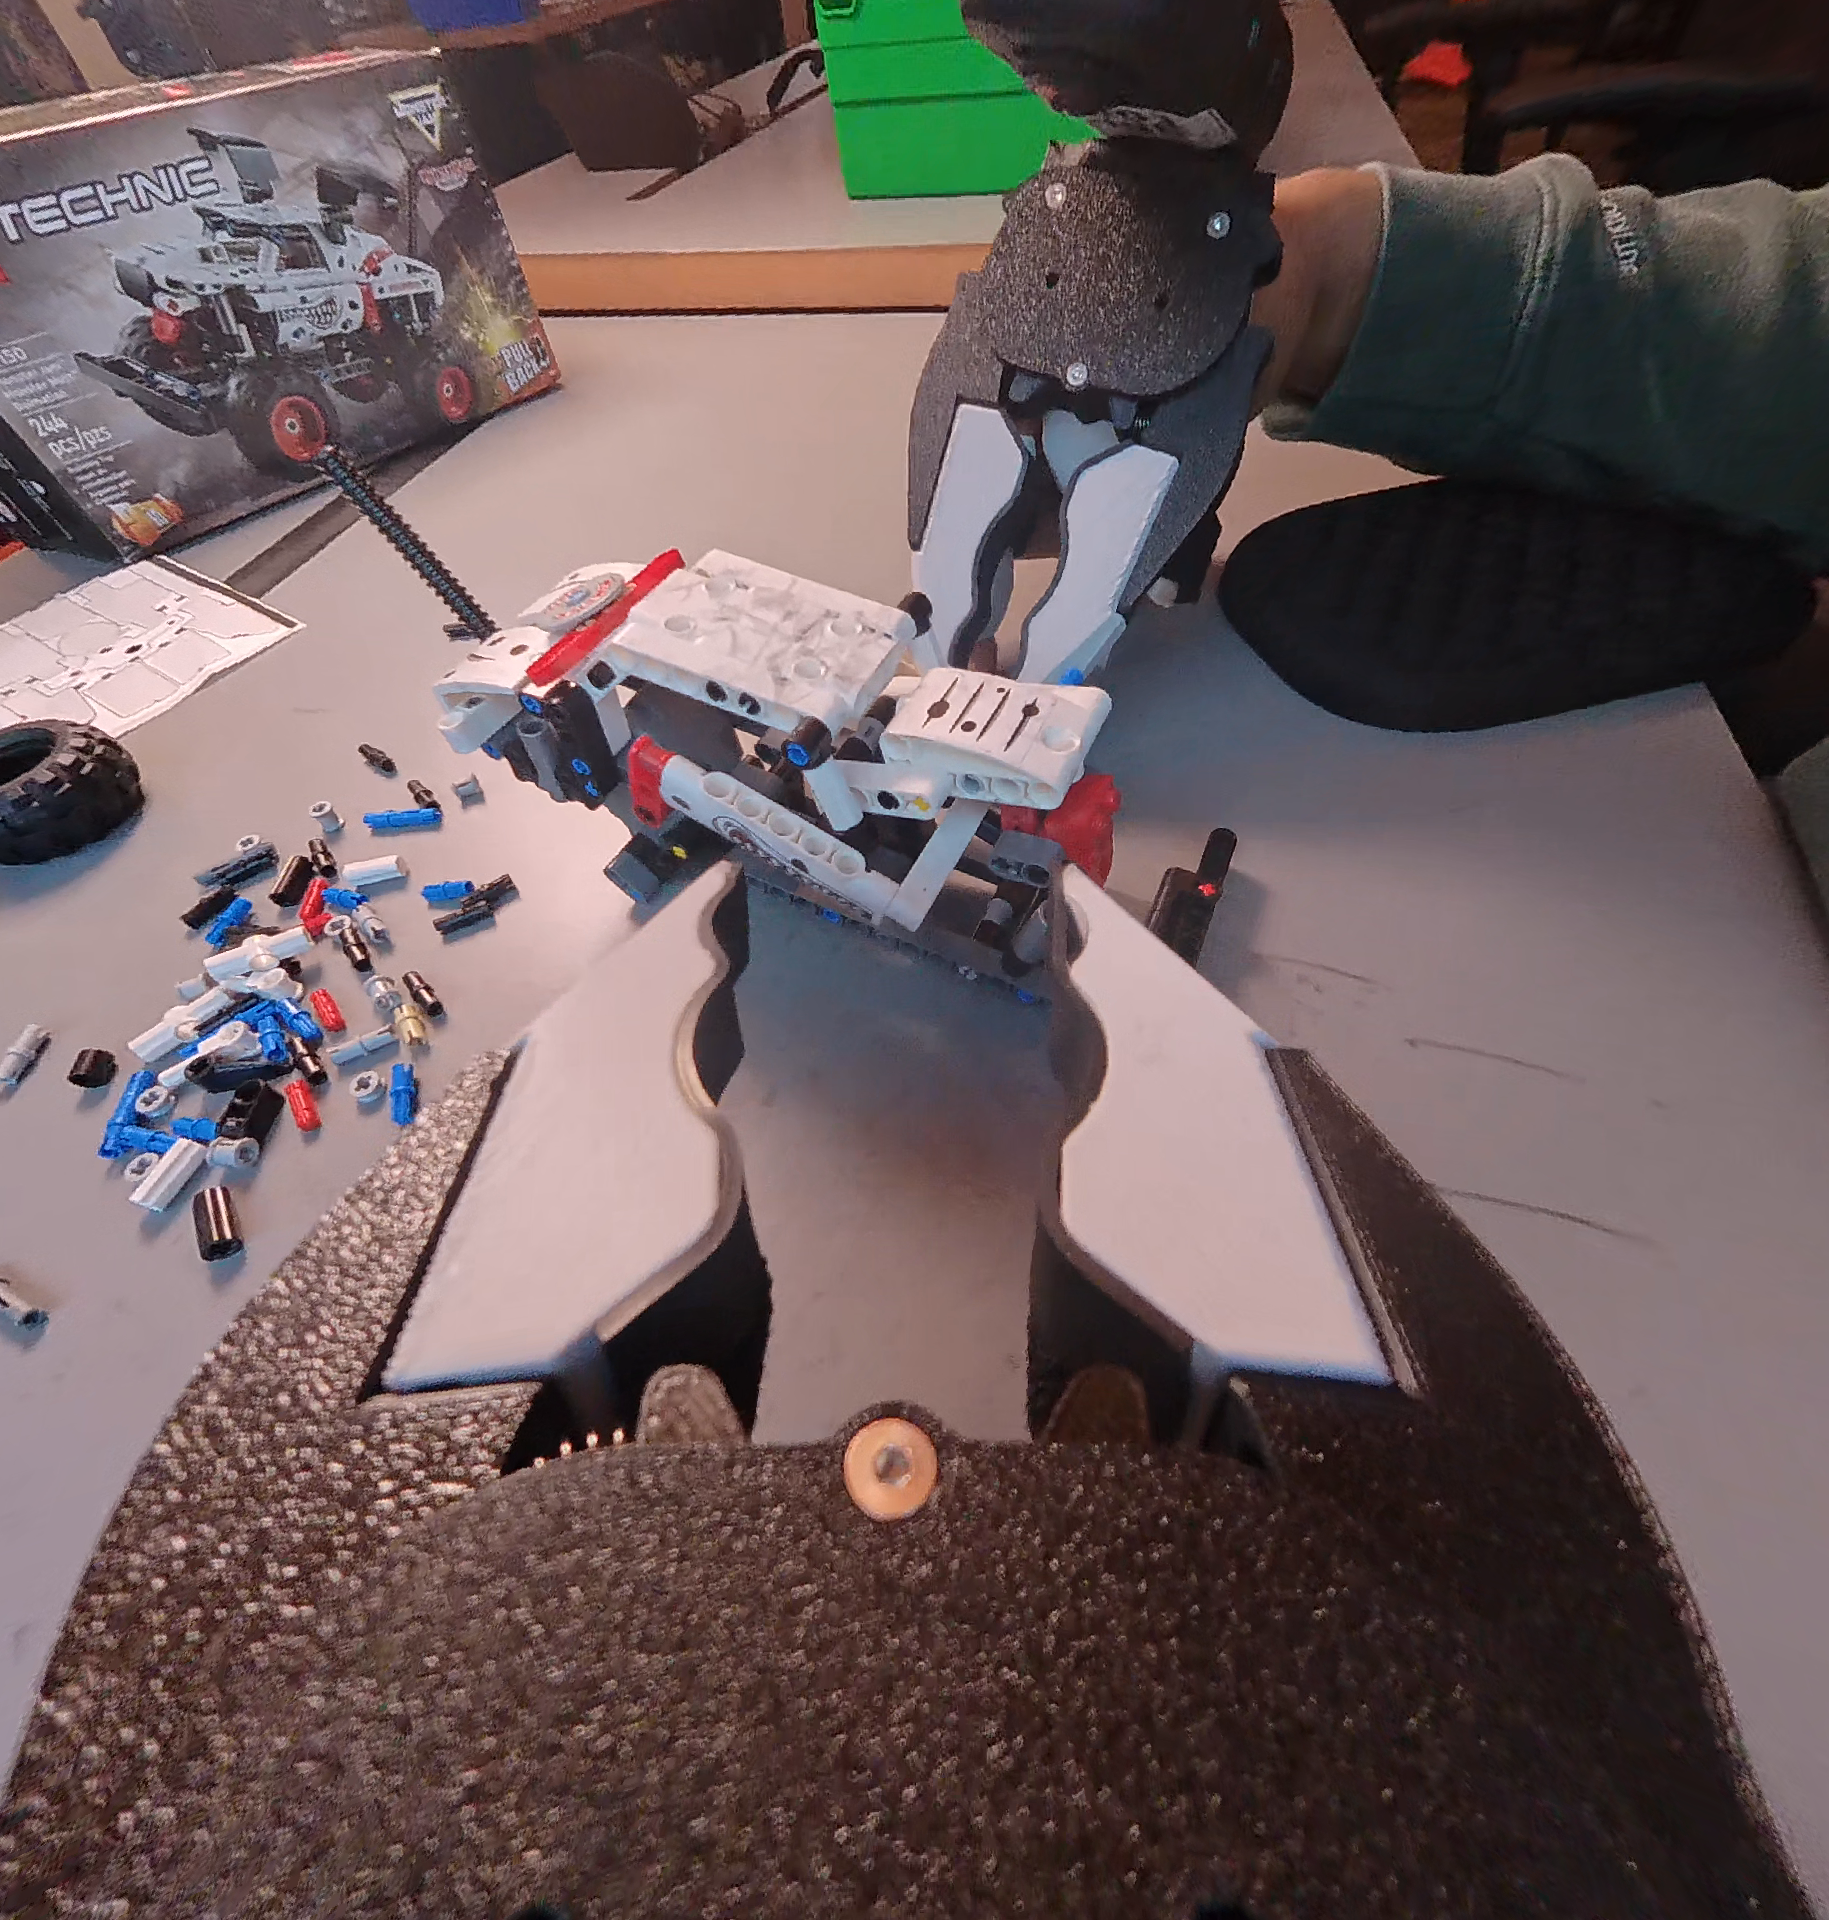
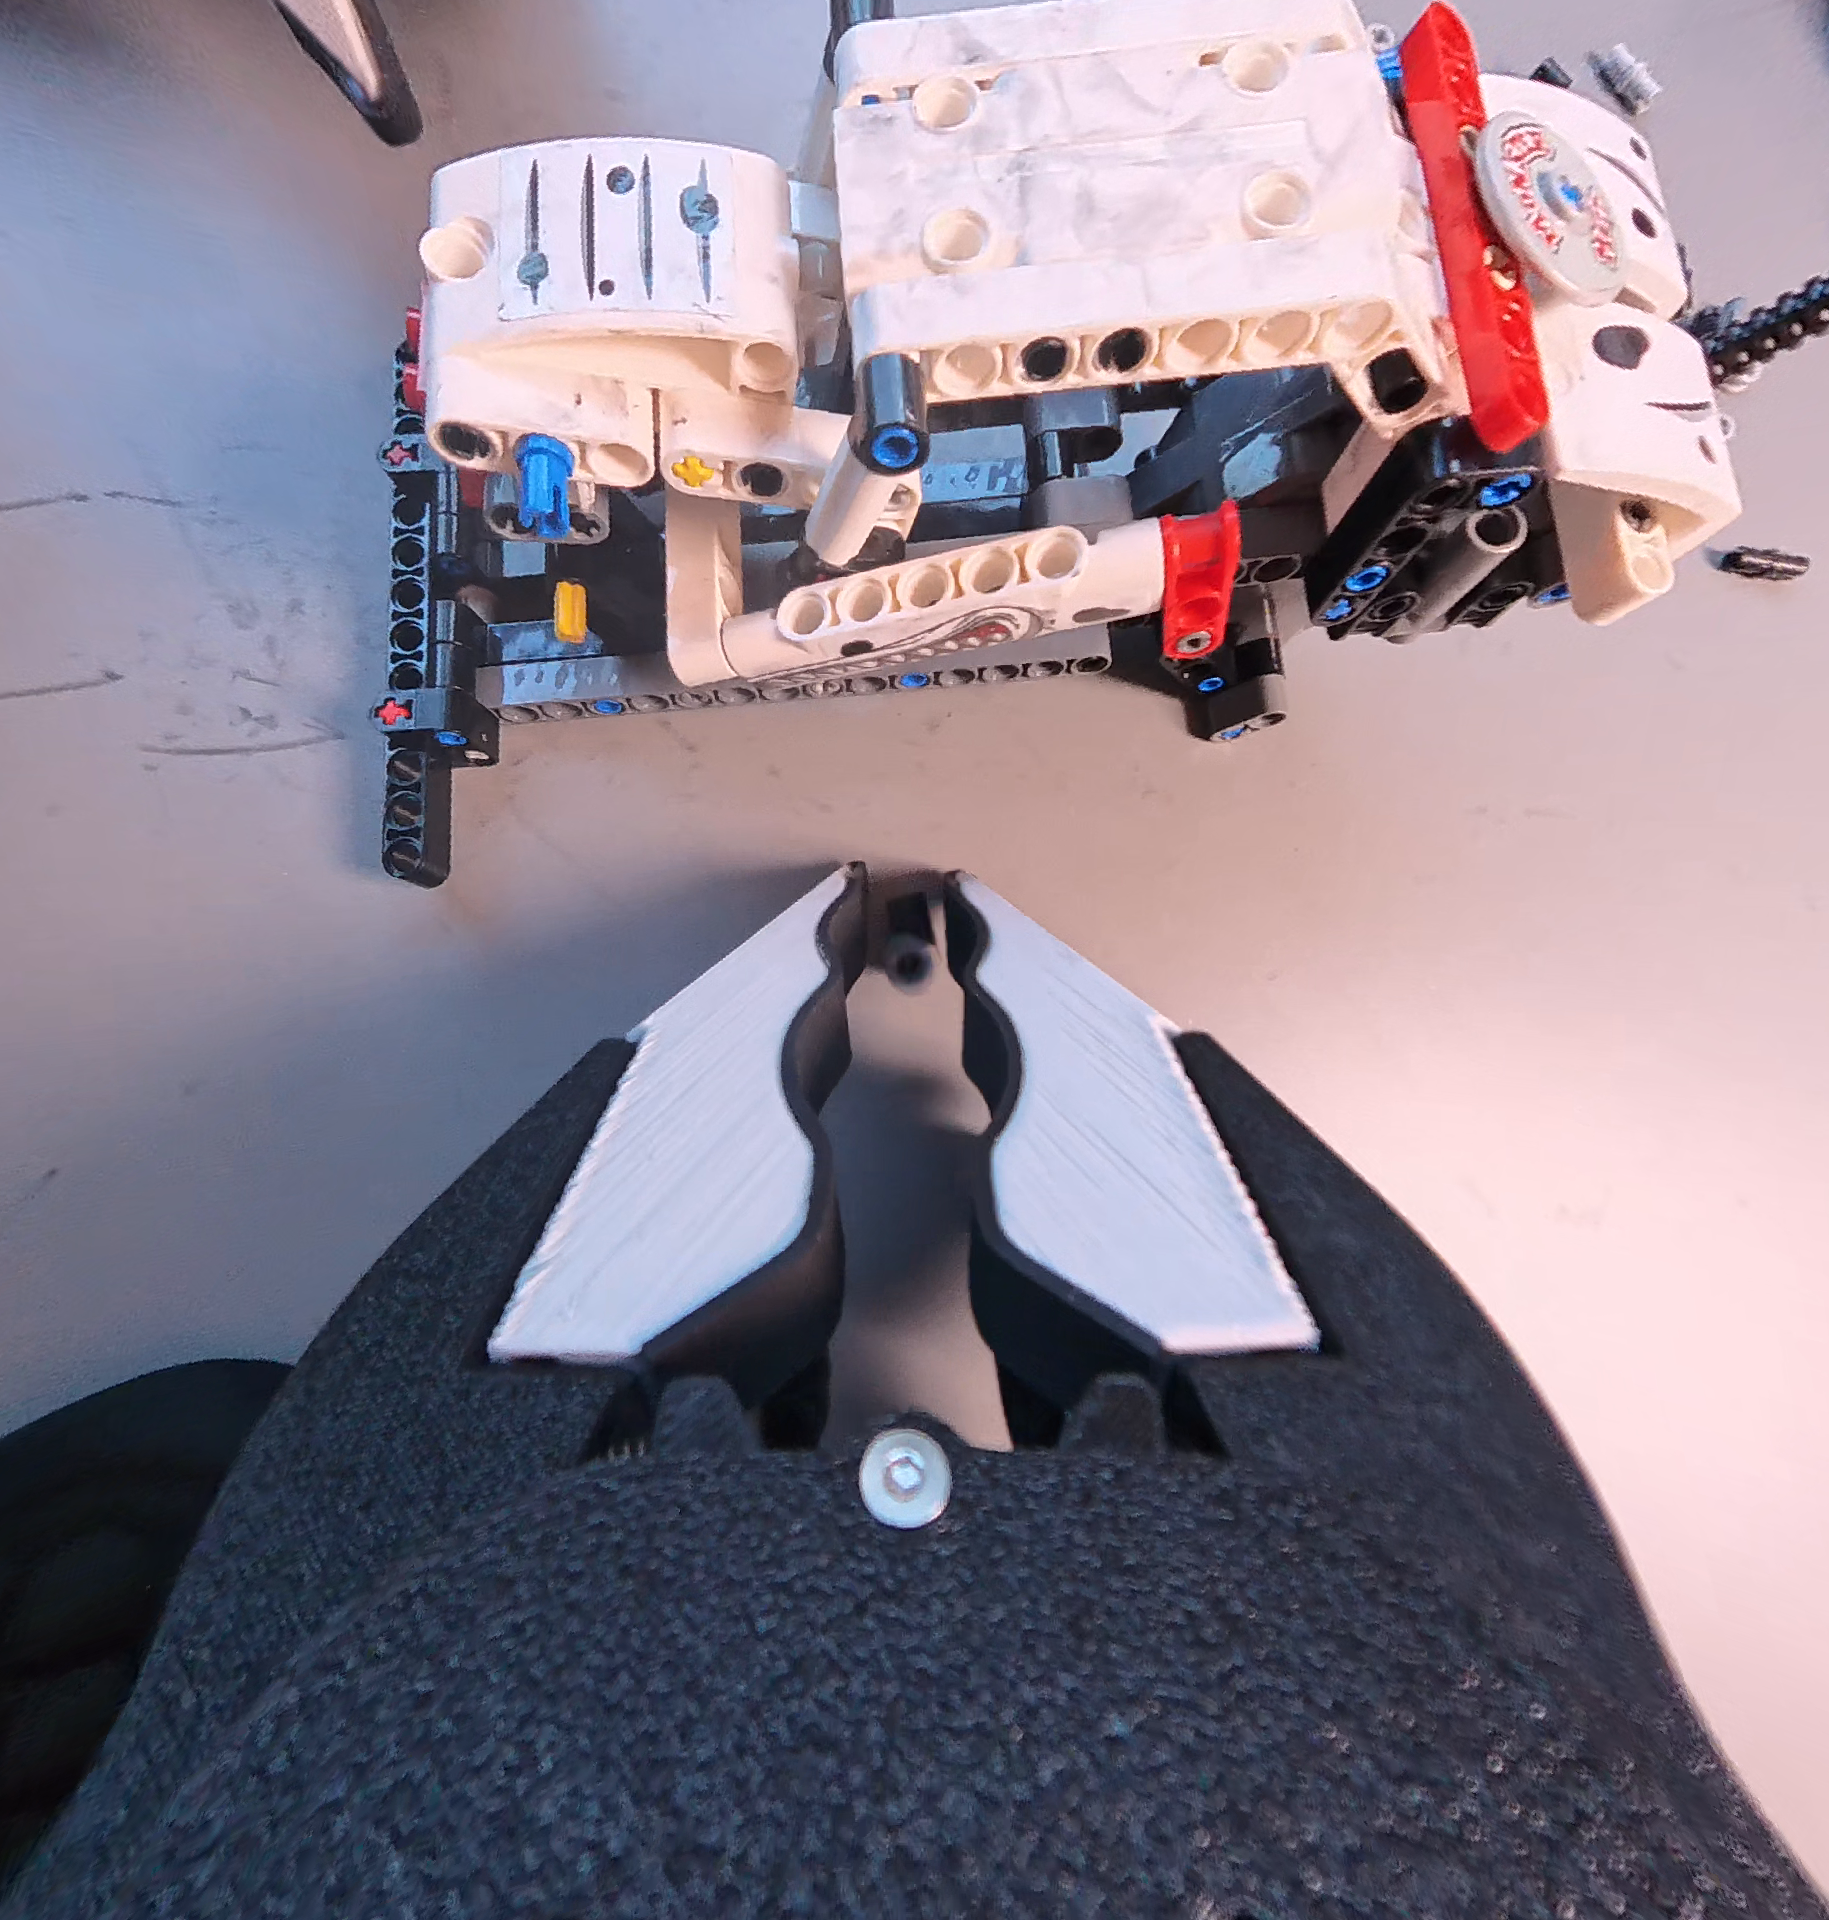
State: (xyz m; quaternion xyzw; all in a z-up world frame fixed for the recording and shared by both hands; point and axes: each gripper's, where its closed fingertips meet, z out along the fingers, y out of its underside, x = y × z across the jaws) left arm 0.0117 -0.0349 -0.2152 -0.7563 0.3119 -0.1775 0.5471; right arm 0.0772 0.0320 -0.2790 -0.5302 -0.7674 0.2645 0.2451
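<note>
The left gripper [image 1: 902, 914] has its jaws spread wide, and the low grey frame of the half-built toy truck [image 1: 785, 727] sits right at their tips. From the left wrist view I cannot tell whether either finger actually touches it. The truck stands on the grey table [image 1: 1461, 1039], white panels uppermost.

The right gripper [image 2: 902, 883] hovers just beside the truck's long side, its jaws nearly together and pinching a small black pin [image 2: 905, 940] (only the pin's end shows between the tips). A green sleeve [image 1: 1616, 343] reaches in behind it.

To the left of the truck lie a scatter of loose pins [image 1: 266, 997], a black tyre [image 1: 42, 790], a sticker sheet [image 1: 110, 655] and the set's box [image 1: 235, 301].
</note>
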